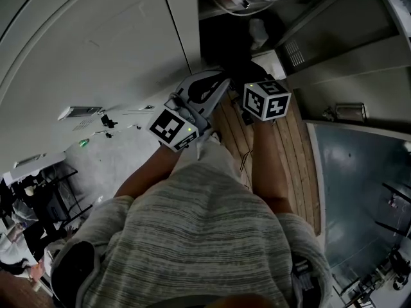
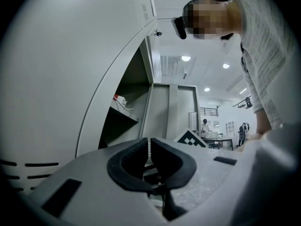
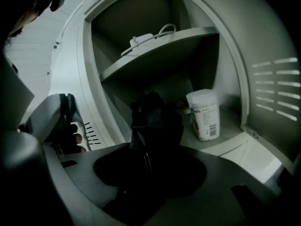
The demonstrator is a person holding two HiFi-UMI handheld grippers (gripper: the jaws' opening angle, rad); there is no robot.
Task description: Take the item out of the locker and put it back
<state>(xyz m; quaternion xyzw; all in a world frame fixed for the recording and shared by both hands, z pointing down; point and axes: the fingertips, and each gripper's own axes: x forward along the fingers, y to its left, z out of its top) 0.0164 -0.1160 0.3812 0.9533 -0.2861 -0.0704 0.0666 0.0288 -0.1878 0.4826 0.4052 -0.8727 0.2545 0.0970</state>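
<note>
Locker (image 3: 87, 55) is open, door (image 2: 70, 79) swung off to the left. Up on the shelf (image 3: 183, 36) there's a red-and-white adapter (image 3: 141, 41) with its cable looped beside it. Down in the lower compartment a white tub (image 3: 204, 114) stands upright towards the right wall. And here's the one that matters: a black item (image 3: 157, 117), crumpled and dark, hard to say quite what it is, sits at the mouth of that lower compartment, just left of the tub and apart from it. The right gripper (image 3: 143, 147) has it: jaws partly closed, clamped on its lower end, the rest sticking up past the tips. The left gripper (image 2: 149, 147) is off by the door, jaws all but together, nothing between them, pointing past the door's edge.
</note>
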